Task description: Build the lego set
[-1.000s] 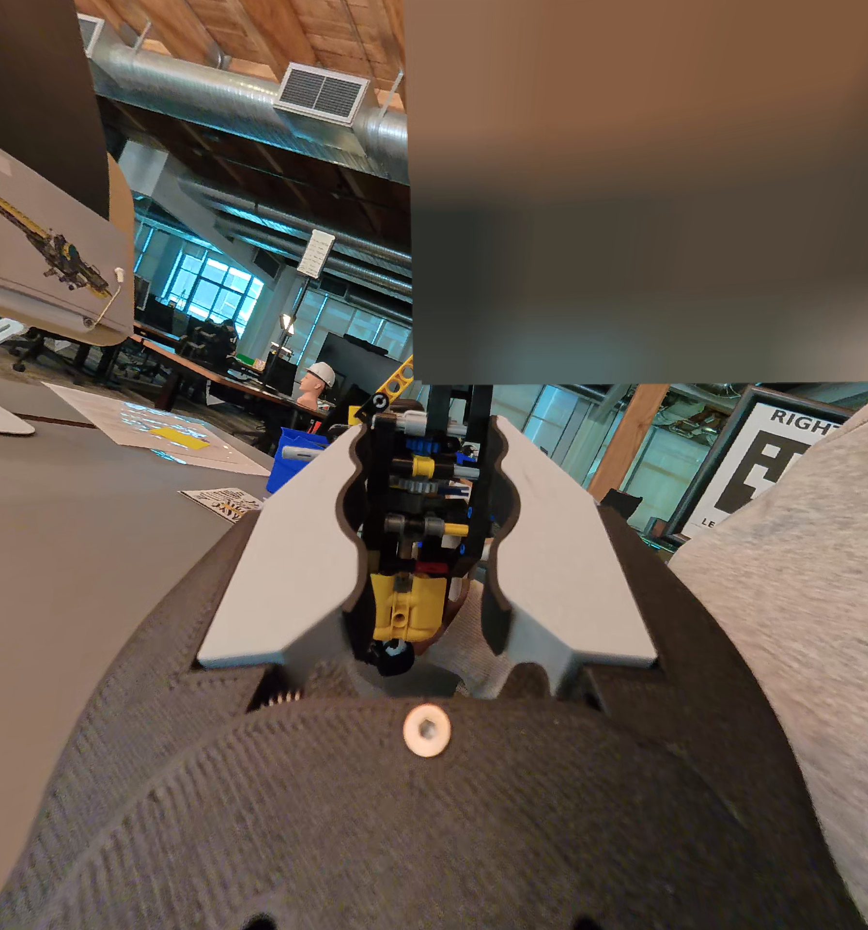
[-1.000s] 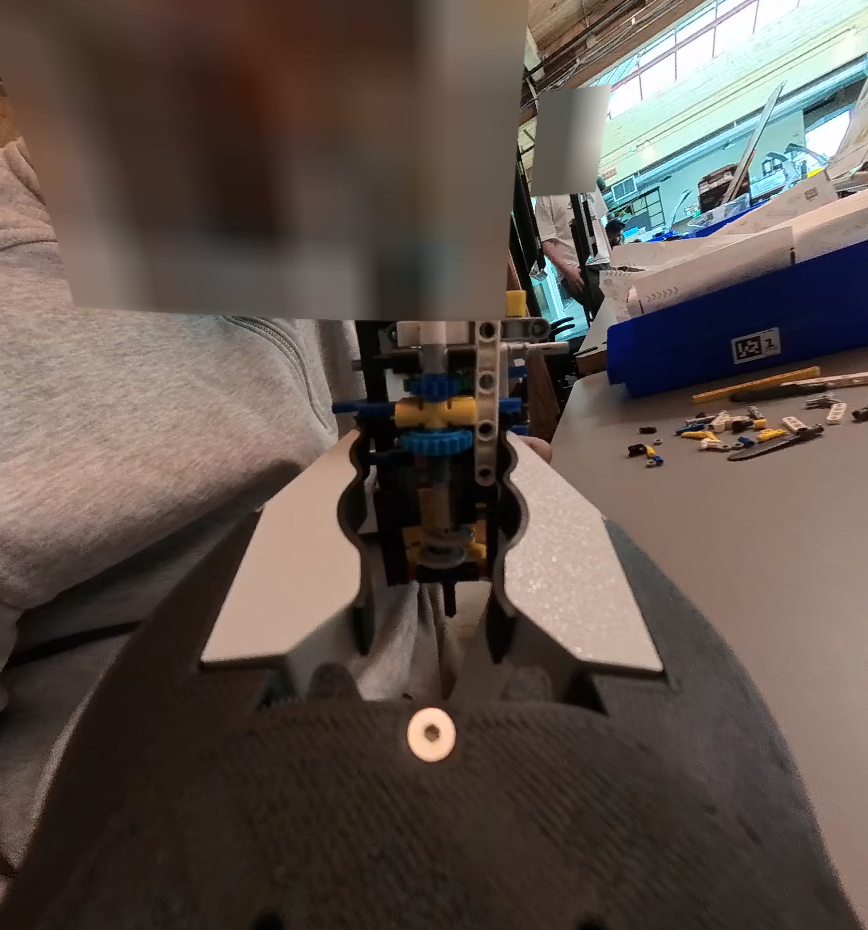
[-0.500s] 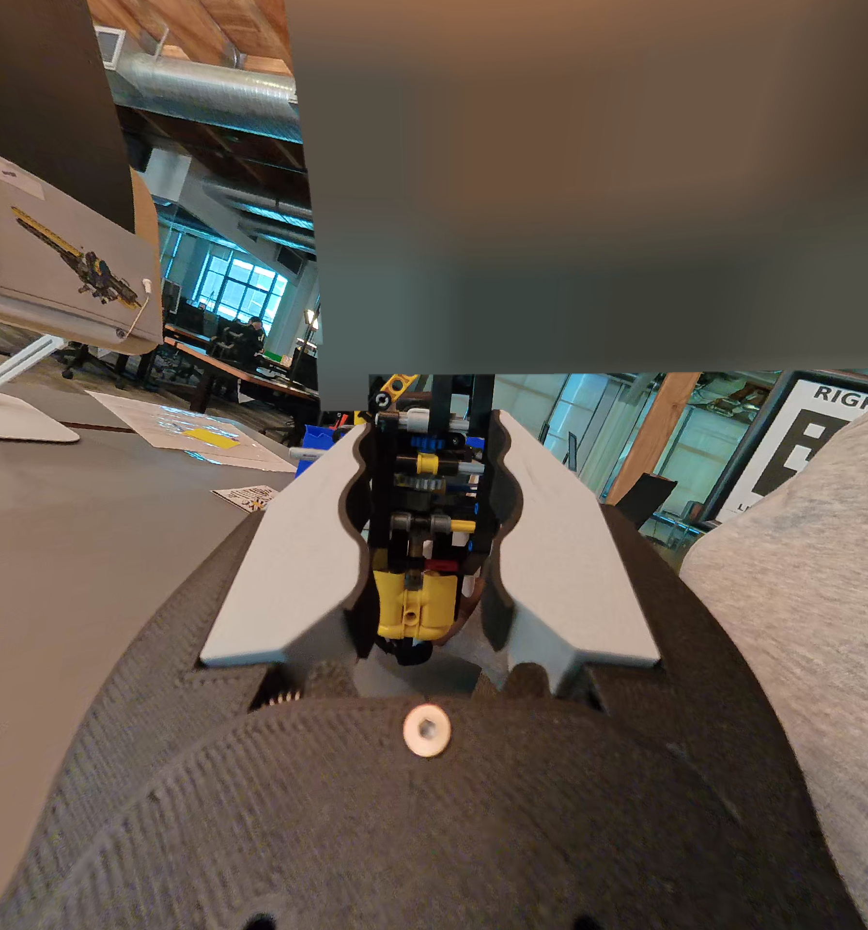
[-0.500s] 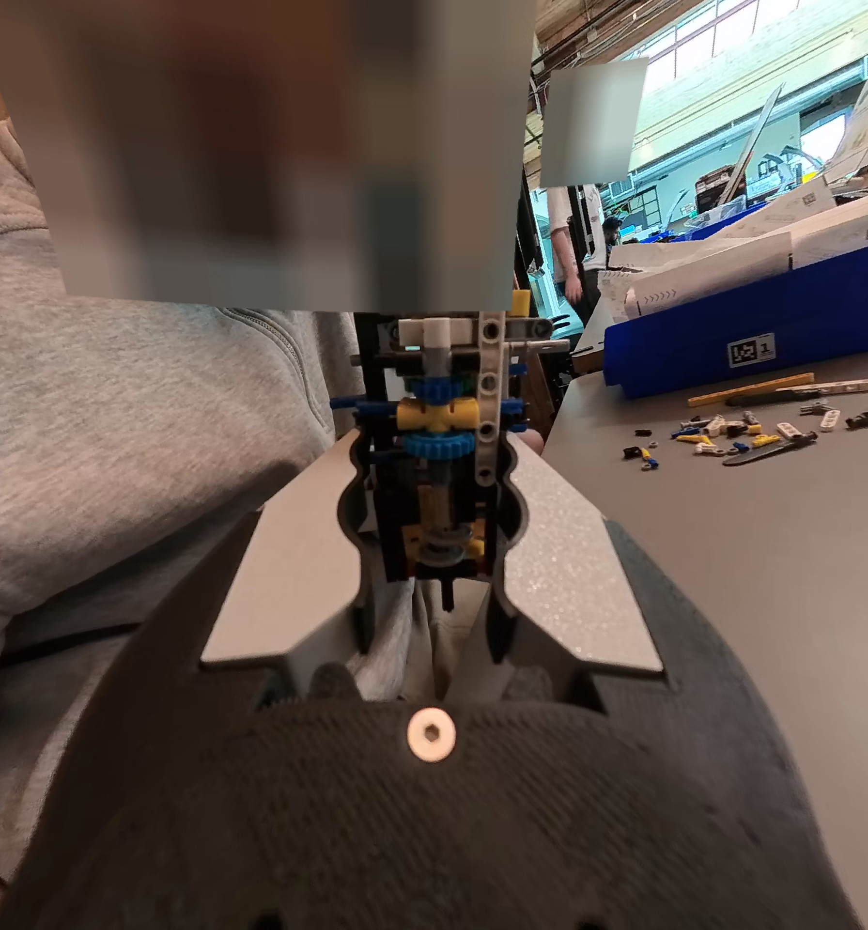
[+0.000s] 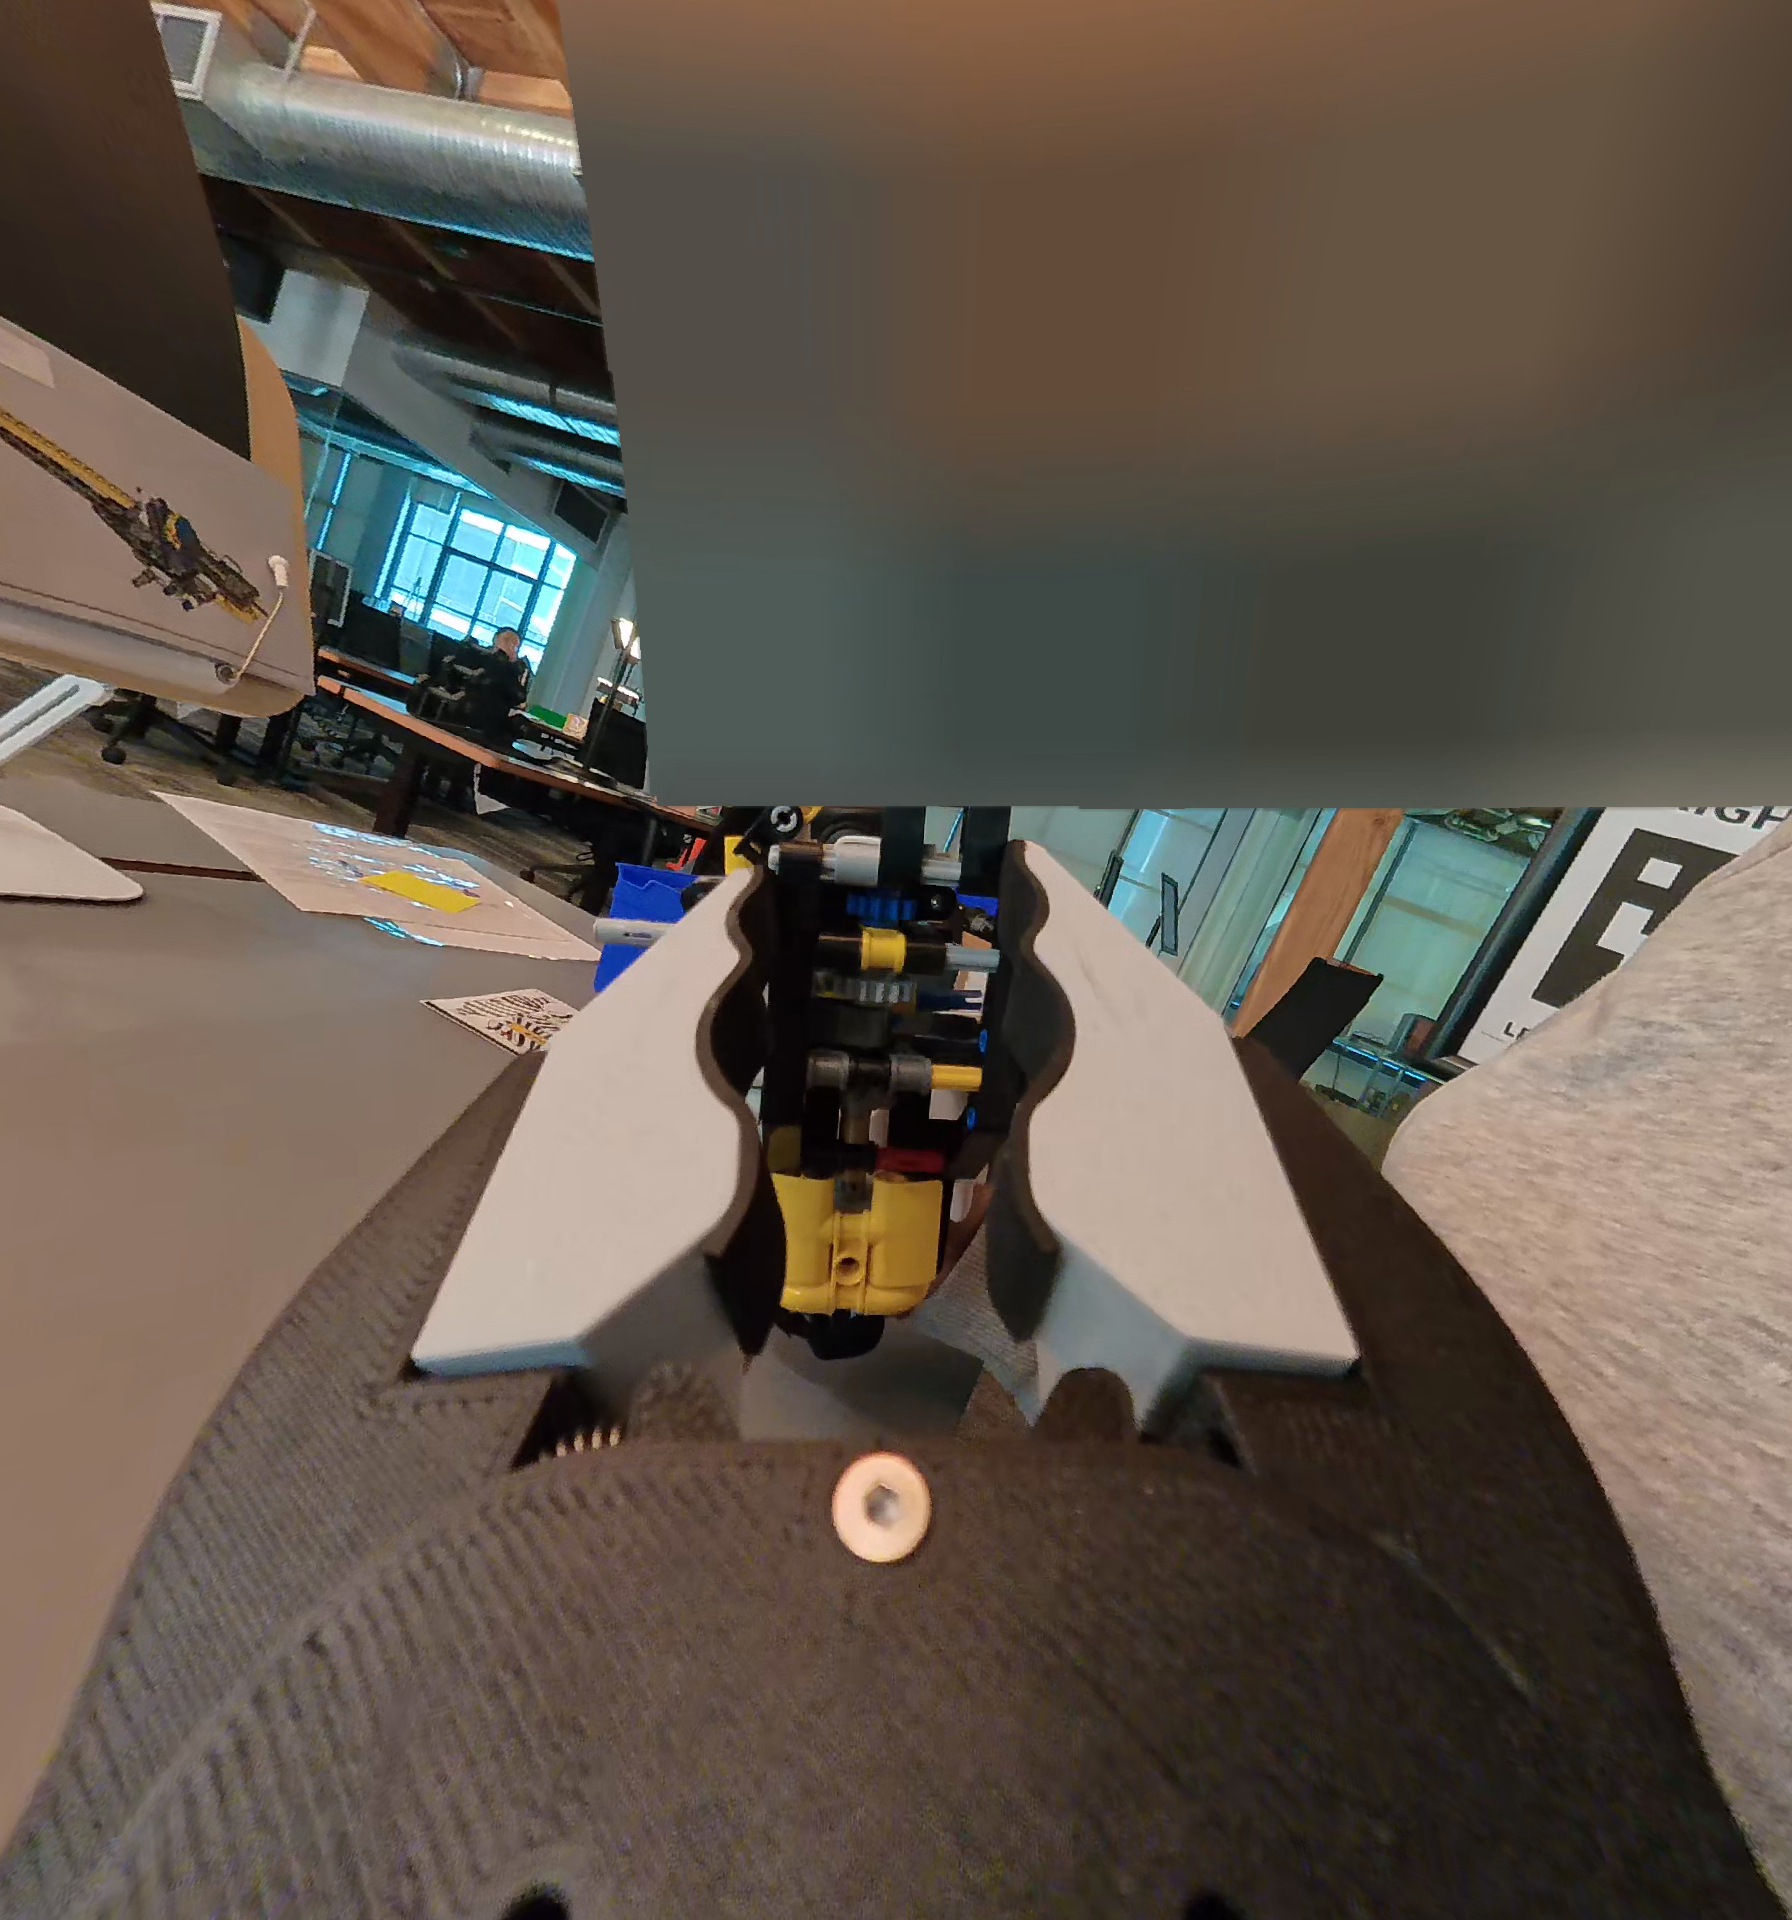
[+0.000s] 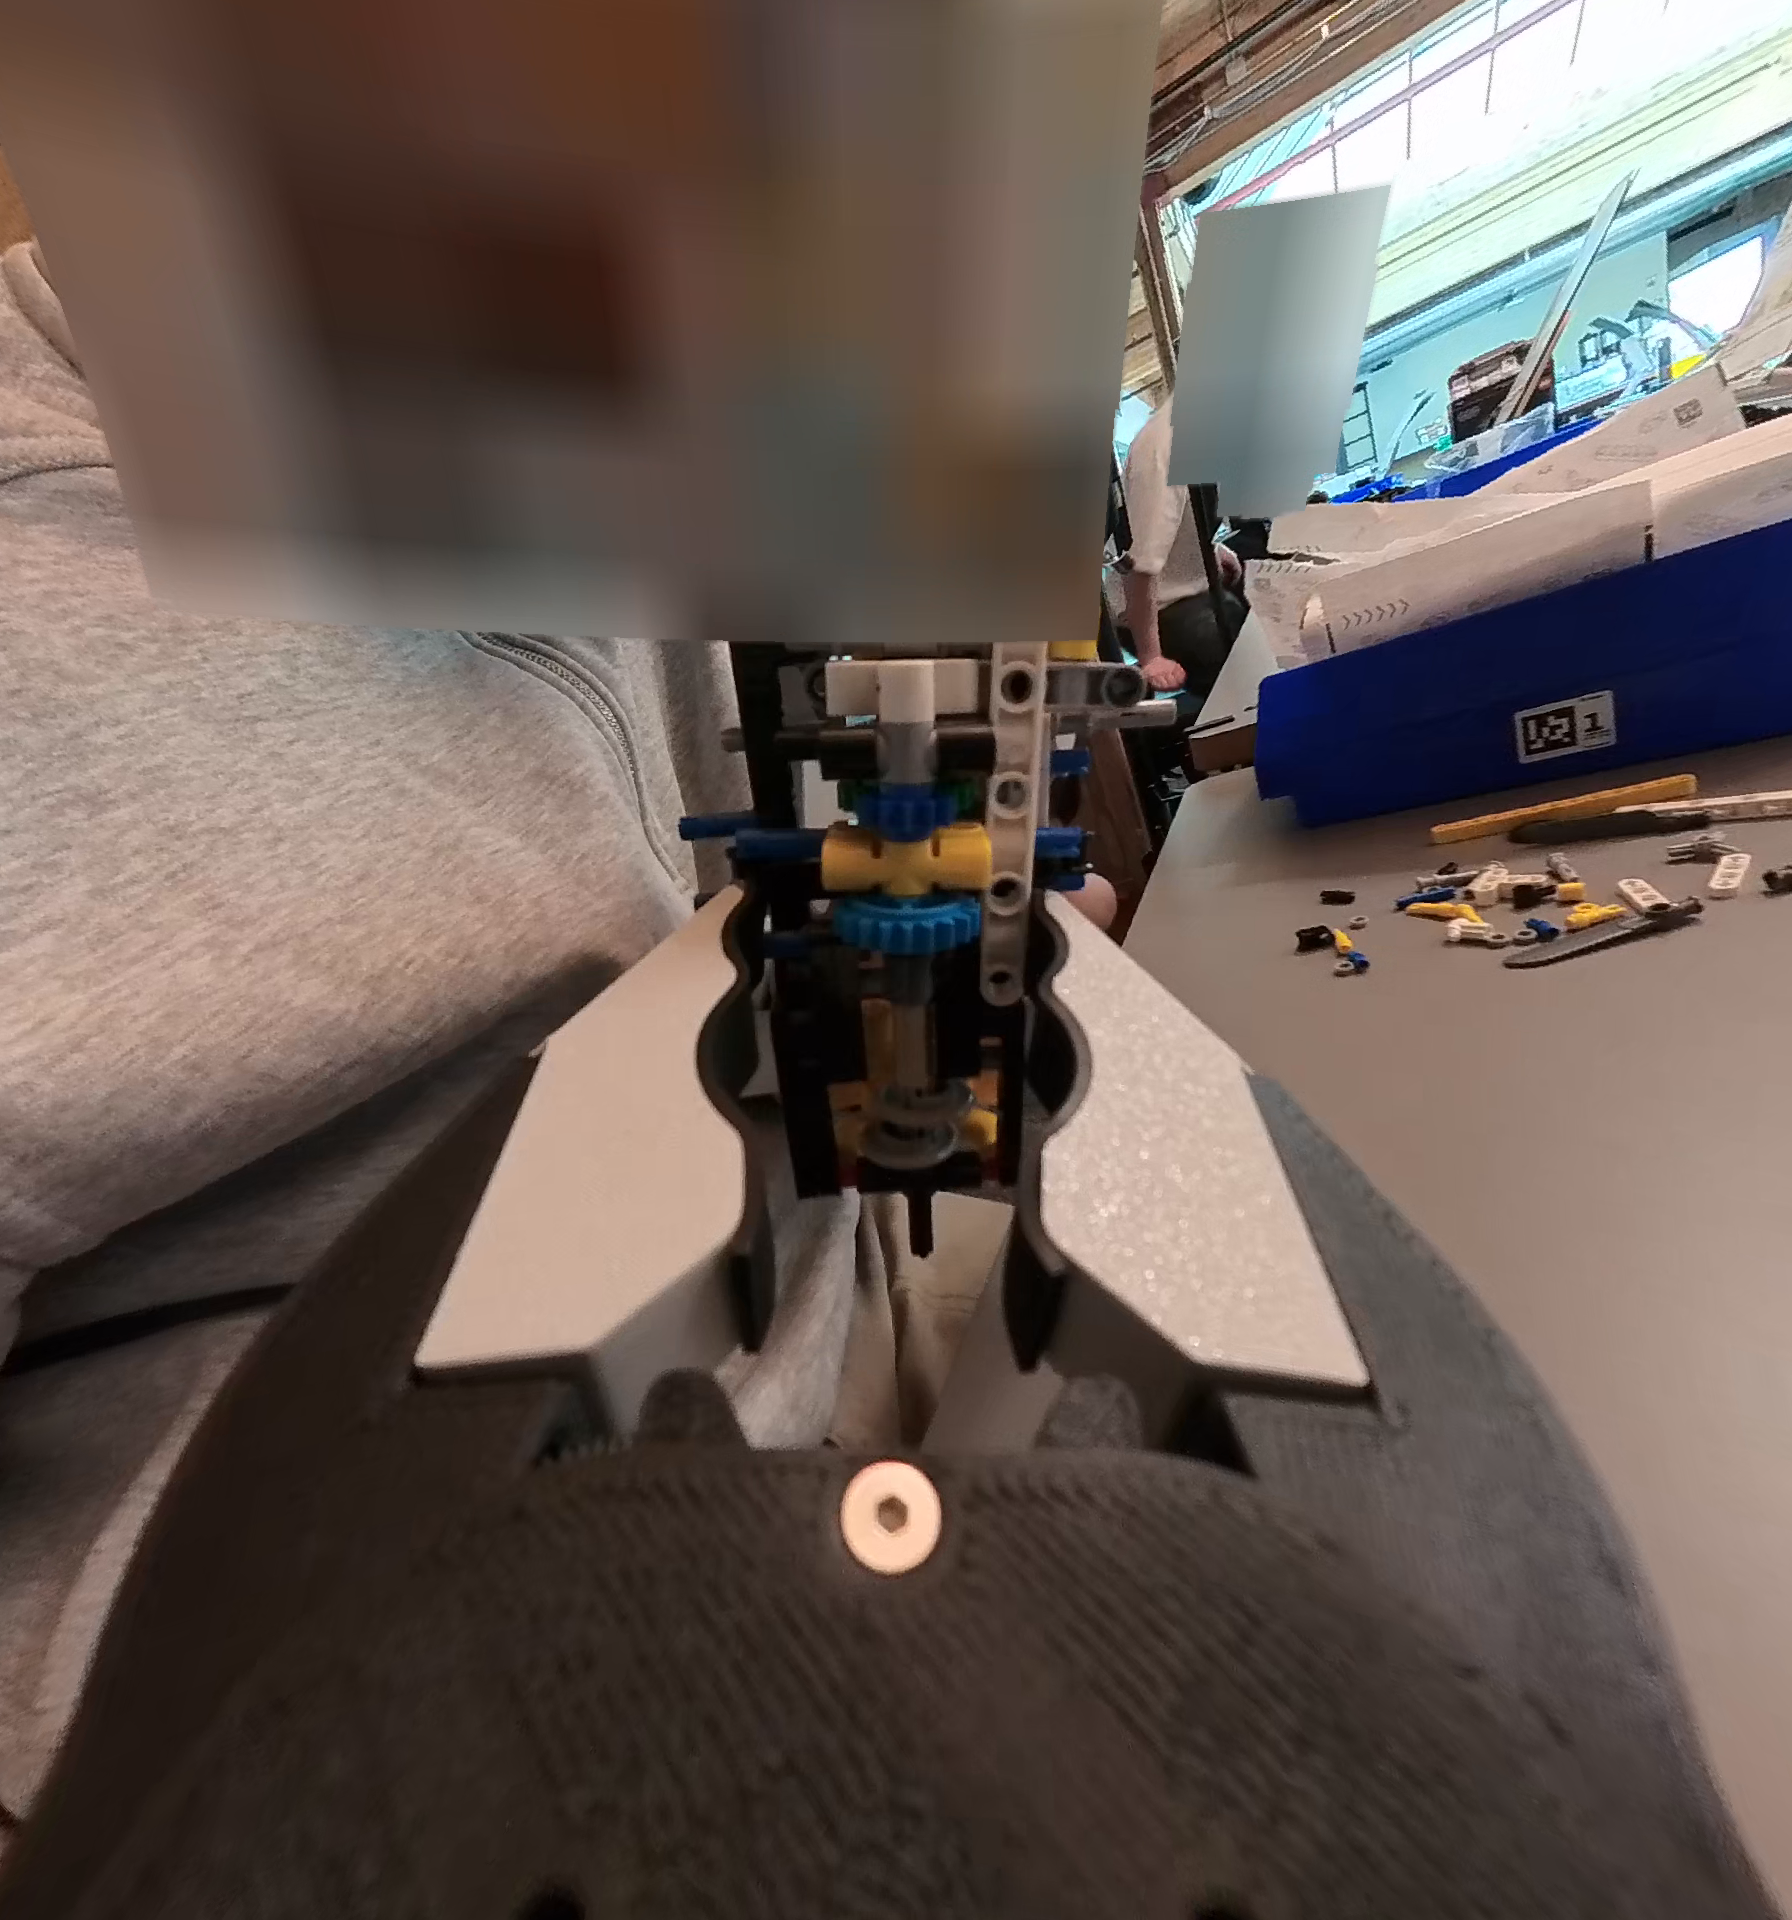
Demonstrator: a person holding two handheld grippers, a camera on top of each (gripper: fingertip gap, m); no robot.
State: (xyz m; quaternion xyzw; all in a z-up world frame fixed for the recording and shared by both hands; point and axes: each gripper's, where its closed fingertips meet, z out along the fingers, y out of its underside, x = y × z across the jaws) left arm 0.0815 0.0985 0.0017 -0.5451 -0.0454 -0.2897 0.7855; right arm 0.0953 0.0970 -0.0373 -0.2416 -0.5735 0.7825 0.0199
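A partly built lego model, black frame with yellow, blue and grey gears and axles, is held in the air between both grippers. In the left wrist view my left gripper [image 5: 887, 883] is shut on the lego model [image 5: 876, 1060], whose yellow block sits low between the fingers. In the right wrist view my right gripper [image 6: 897, 914] is shut on the same lego model [image 6: 902, 862], with blue gears and a white beam showing above the fingertips. The model's top is hidden by a blurred patch in both views.
Loose lego pieces [image 6: 1494, 904] and a long yellow beam [image 6: 1567, 805] lie on the grey table [image 6: 1494, 1247] before a blue bin [image 6: 1557, 665]. An instruction stand [image 5: 113, 540] and paper sheets [image 5: 383, 883] sit at the left. A person's grey sweatshirt [image 6: 248, 883] is close by. Spacing between my two grippers at the tips: around 4 cm.
Both grippers stay shut on the model. The left wrist view has swung a little, so the stand and background sit further right. The right view has barely shifted.
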